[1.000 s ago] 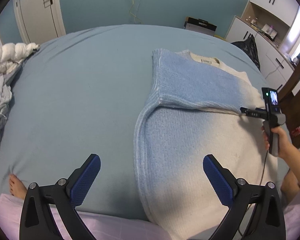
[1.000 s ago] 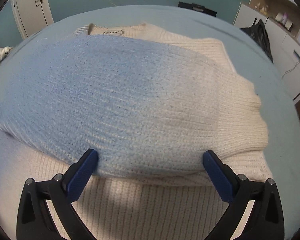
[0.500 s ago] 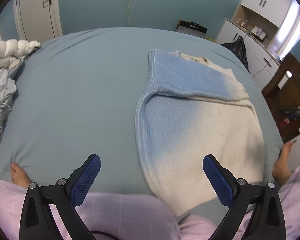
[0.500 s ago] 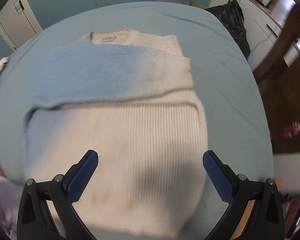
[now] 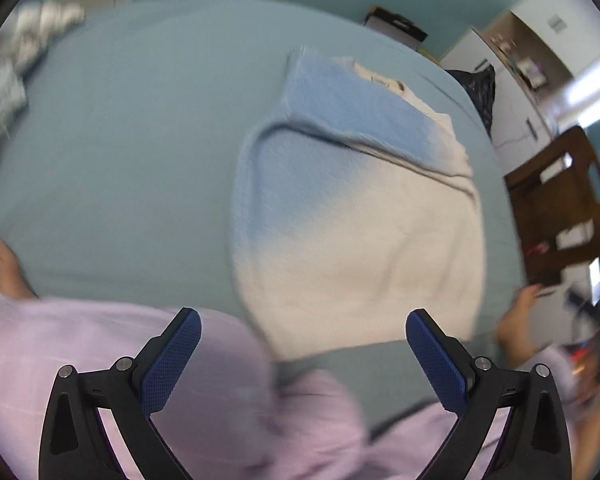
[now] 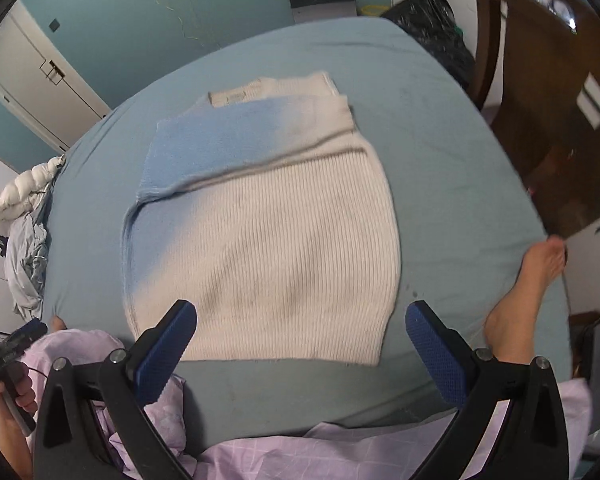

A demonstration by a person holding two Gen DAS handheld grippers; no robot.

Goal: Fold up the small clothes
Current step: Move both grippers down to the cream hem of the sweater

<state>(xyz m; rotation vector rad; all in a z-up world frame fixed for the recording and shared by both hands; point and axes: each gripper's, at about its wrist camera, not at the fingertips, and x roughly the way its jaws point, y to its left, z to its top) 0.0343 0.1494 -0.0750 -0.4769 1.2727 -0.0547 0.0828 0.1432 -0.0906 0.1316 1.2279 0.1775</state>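
Sweater [image 6: 268, 232], blue fading to cream, flat near the middle of the bed [image 6: 440, 128], collar at the far end, hem toward the sitter's knees, blue sleeve [image 6: 236, 140] already laid across the chest. Next fold, by the look of it: hem up to collar. Best done by pinching the two hem corners [image 6: 364, 356] at once, one tool per corner, low against the sheet so both knit layers come up together; then lifting evenly and laying the hem just short of the collar, the sleeve staying trapped inside. Thick ribbed knit, likely to sag in the middle and drag the sleeve loose if lifted too fast or unevenly.

Right gripper [image 6: 300, 340] above the hem, fingers spread wide, nothing between them. Left gripper [image 5: 302, 354] likewise spread and holding nothing, hanging over pink pyjama legs [image 5: 100, 360]; much motion blur in that view.

Bed covered by a smooth pale-blue sheet, bare feet [image 6: 520, 292] at its near edge. Teal walls, white wardrobe doors [image 6: 40, 76] at left, dark wooden chair [image 6: 540, 80] at right, black bag [image 6: 432, 28] past the far corner, crumpled grey and white bedding [image 6: 24, 232] on the left side.
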